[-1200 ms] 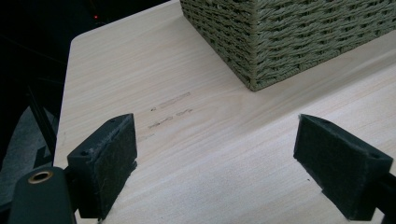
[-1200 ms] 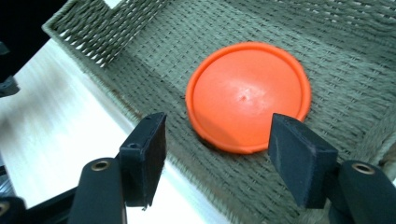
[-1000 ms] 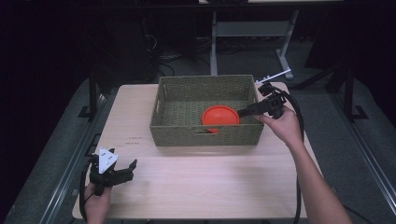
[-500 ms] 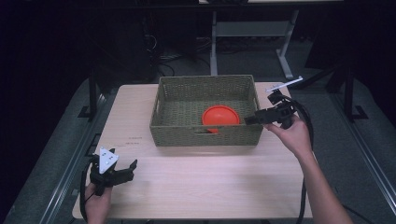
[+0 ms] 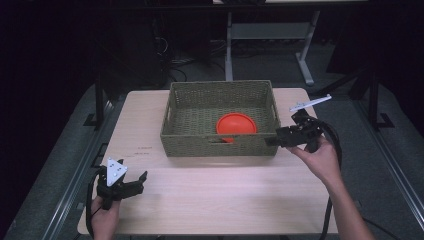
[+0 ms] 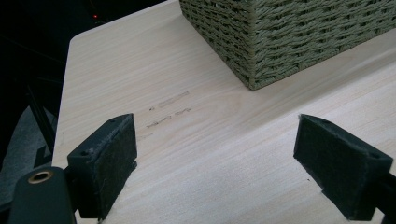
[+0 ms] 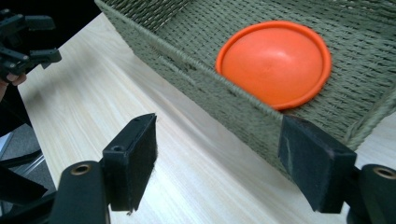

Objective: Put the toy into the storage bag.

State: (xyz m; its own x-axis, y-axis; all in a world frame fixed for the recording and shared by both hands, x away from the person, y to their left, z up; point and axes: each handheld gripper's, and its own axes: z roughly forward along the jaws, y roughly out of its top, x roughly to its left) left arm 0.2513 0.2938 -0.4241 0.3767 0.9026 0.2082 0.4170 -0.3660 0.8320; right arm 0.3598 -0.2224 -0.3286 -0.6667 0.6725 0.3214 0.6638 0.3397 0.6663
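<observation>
An orange dish [image 5: 236, 124] lies upside down in the right part of a green woven basket [image 5: 200, 145] at the back middle of the table. My right gripper [image 5: 274, 140] hovers just outside the basket's front right corner, open and holding nothing, its jaws pointing left. The right gripper view looks past the open gripper [image 7: 217, 126] at the basket's wall [image 7: 196, 74] and the orange dish [image 7: 275, 60] behind it. My left gripper [image 5: 141, 182] rests near the table's front left corner, open and holding nothing. In the left gripper view the gripper [image 6: 215, 127] spans bare wood, with the basket's corner [image 6: 289, 37] ahead.
The light wooden table [image 5: 210, 200] has broad free room in front of the basket. Faint pencil marks [image 6: 170, 100] lie on the wood left of the basket. Dark floor and a metal stand [image 5: 235, 30] lie beyond the table's far edge.
My right gripper has drawn back from over the basket's right side toward the person, and now sits lower beside the front right corner. The left gripper has not moved.
</observation>
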